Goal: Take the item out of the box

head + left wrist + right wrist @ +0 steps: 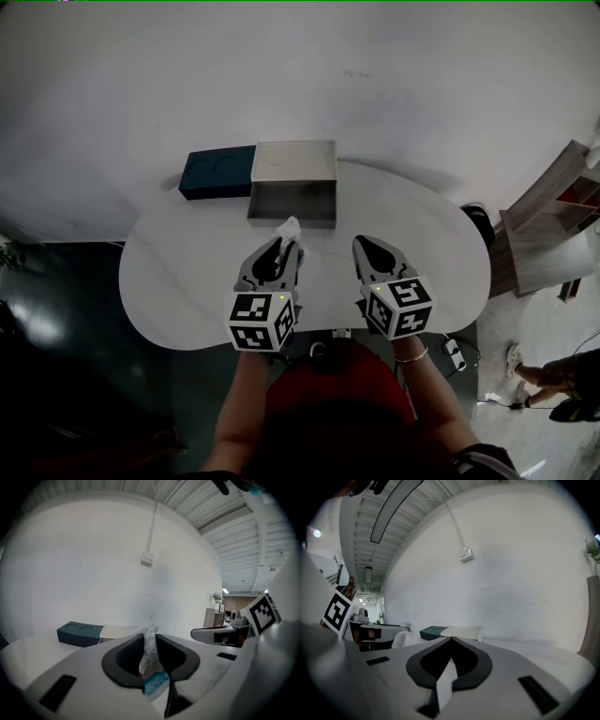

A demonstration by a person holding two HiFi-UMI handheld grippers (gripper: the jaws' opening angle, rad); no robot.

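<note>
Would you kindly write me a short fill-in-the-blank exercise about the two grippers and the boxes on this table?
1. The left gripper is shut on a white ___.
2. The right gripper holds nothing, and its fingers are ___.
3. In the head view, the dark box lies to the ___ of the open box.
Missing words: packet; shut; left.

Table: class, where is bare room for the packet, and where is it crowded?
Bare: table left of the left gripper, in front of the lid; right of the right gripper and box. Crowded: the back, with lid and box.
</note>
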